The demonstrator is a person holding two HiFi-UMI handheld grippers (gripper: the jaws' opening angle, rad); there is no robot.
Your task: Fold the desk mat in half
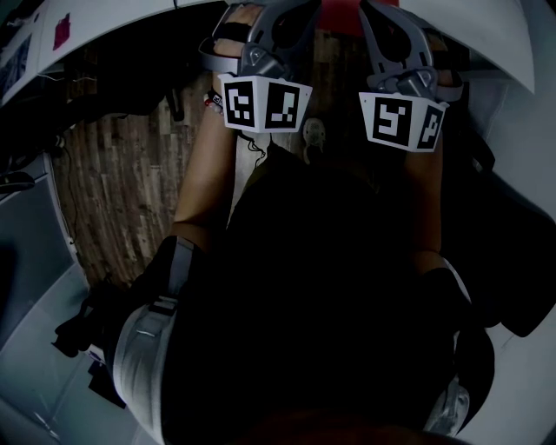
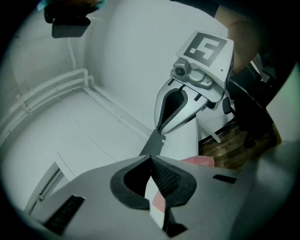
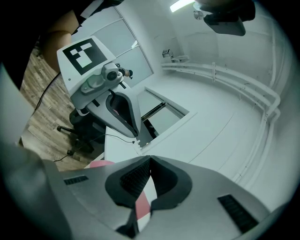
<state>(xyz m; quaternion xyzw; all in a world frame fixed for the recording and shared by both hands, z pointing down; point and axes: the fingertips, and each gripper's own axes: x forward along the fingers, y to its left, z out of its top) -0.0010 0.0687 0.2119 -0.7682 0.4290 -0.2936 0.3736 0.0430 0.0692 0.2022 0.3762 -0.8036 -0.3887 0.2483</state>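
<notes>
The desk mat is a thin sheet, pink on one face and white on the other. In the left gripper view a strip of the mat [image 2: 156, 200] runs between the jaws, and my left gripper [image 2: 151, 160] is shut on its edge. In the right gripper view my right gripper [image 3: 149, 162] is likewise shut on the mat [image 3: 142, 204]. Each gripper view shows the other gripper close beside it, both pointing roughly level. In the head view their marker cubes [image 1: 263, 104] [image 1: 402, 122] sit side by side at the top, with a patch of the red mat [image 1: 339, 12] between them. The jaw tips are hidden there.
A white table [image 2: 65, 136] spreads ahead of the grippers, with raised white rails [image 3: 234, 77] near a wall. Wooden floor [image 1: 130, 182] and a black office chair [image 3: 82, 133] lie to the side. The person's dark clothing fills the lower head view.
</notes>
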